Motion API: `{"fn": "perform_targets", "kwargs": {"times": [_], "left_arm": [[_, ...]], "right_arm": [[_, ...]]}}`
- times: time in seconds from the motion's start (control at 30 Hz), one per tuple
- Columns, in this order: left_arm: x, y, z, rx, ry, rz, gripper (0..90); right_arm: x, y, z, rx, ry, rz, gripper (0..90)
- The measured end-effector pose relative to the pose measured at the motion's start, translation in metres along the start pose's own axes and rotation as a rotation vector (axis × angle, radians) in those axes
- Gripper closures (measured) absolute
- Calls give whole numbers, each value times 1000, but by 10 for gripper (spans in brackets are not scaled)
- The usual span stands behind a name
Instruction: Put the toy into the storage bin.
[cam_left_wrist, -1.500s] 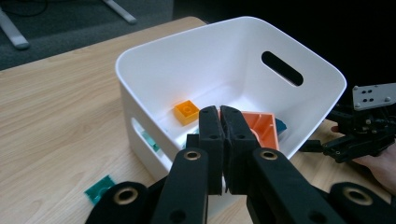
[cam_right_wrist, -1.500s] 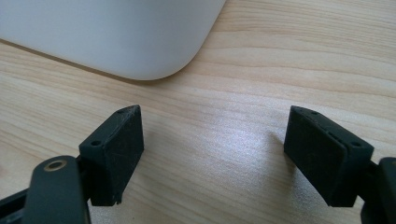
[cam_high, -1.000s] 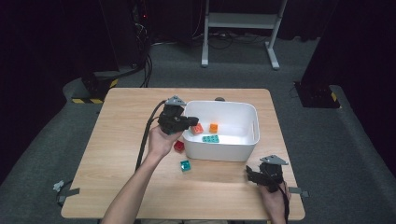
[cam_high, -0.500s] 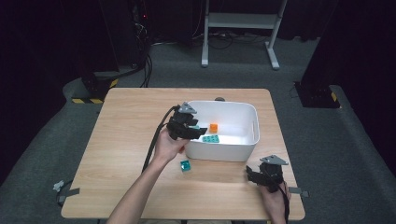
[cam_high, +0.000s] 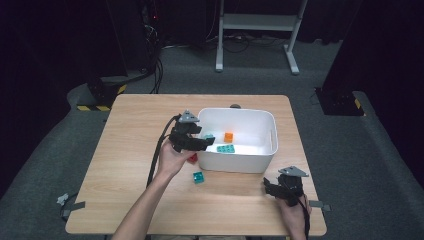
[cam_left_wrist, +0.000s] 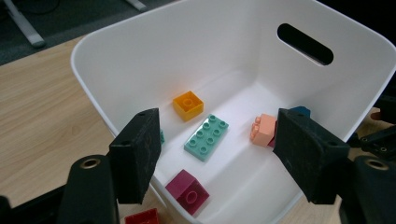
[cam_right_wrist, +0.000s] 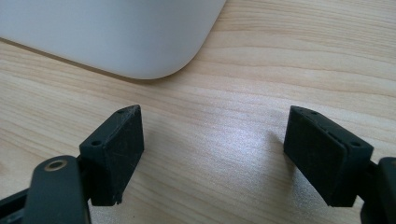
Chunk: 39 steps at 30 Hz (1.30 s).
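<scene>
Two hand-held grippers work a wooden counter (cam_high: 125, 150): the left hand-held gripper (cam_high: 202, 143) hangs over the near-left rim of a white bin (cam_high: 260, 120) set toward the counter's far-right part, its jaws having just been opening and now spread wide w/ nothing between them. Seen in the left gripper view, the bin (cam_left_wrist: 140, 60) holds an orange brick (cam_left_wrist: 188, 105), a teal eight-stud plate (cam_left_wrist: 206, 136) lying flat at mid-floor, a peach brick (cam_left_wrist: 263, 129) toward the handle-slot wall w/ a dark blue piece (cam_left_wrist: 299, 111) just behind it, and a magenta brick (cam_left_wrist: 188, 189) nearest the rim, directly below the open jaws. Outside the bin, a red brick (cam_high: 193, 158) sits against the bin's near-left wall, partly hidden by the person's left hand (cam_high: 170, 160), and a small teal block (cam_high: 198, 177) lies on the counter just beside the bin's near side, approx. midway along the counter's near half. The right hand-held gripper (cam_high: 270, 187) rests low near the counter's near-right corner, close to the bin's near-right corner; in the right gripper view its jaws stand apart, released, over bare wood (cam_right_wrist: 224, 140), w/ the bin's rounded corner (cam_right_wrist: 140, 42) just ahead.
</scene>
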<state>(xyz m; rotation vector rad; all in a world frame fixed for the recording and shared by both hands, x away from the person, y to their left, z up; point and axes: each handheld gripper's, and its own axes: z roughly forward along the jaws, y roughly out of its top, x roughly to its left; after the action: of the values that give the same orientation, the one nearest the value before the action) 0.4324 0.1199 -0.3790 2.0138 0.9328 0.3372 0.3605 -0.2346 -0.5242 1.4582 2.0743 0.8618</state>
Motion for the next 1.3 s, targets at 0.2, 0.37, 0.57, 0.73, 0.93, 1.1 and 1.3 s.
{"fn": "perform_targets", "kwargs": {"times": [0.2, 0.37, 0.57, 0.73, 0.93, 1.1, 1.3], "left_arm": [[7, -4, -9, -23, -2, -21, 282], [8, -7, -17, -14, -13, -20, 244], [20, -19, -33, -47, 10, -51, 238], [27, -30, -46, -65, 27, -92, 233], [28, -52, -57, -71, 58, -98, 261], [23, -82, -55, -48, 71, -96, 276], [21, -103, -41, -6, 76, -111, 273]], "right_arm": [[0, 0, 0, 0, 0, 0, 203], [0, 0, 0, 0, 0, 0, 203], [0, 0, 0, 0, 1, -1, 203], [0, 0, 0, 0, 1, -1, 203], [0, 0, 0, 0, 1, -1, 203], [0, 0, 0, 0, 1, -1, 202], [0, 0, 0, 0, 1, -1, 202]]}}
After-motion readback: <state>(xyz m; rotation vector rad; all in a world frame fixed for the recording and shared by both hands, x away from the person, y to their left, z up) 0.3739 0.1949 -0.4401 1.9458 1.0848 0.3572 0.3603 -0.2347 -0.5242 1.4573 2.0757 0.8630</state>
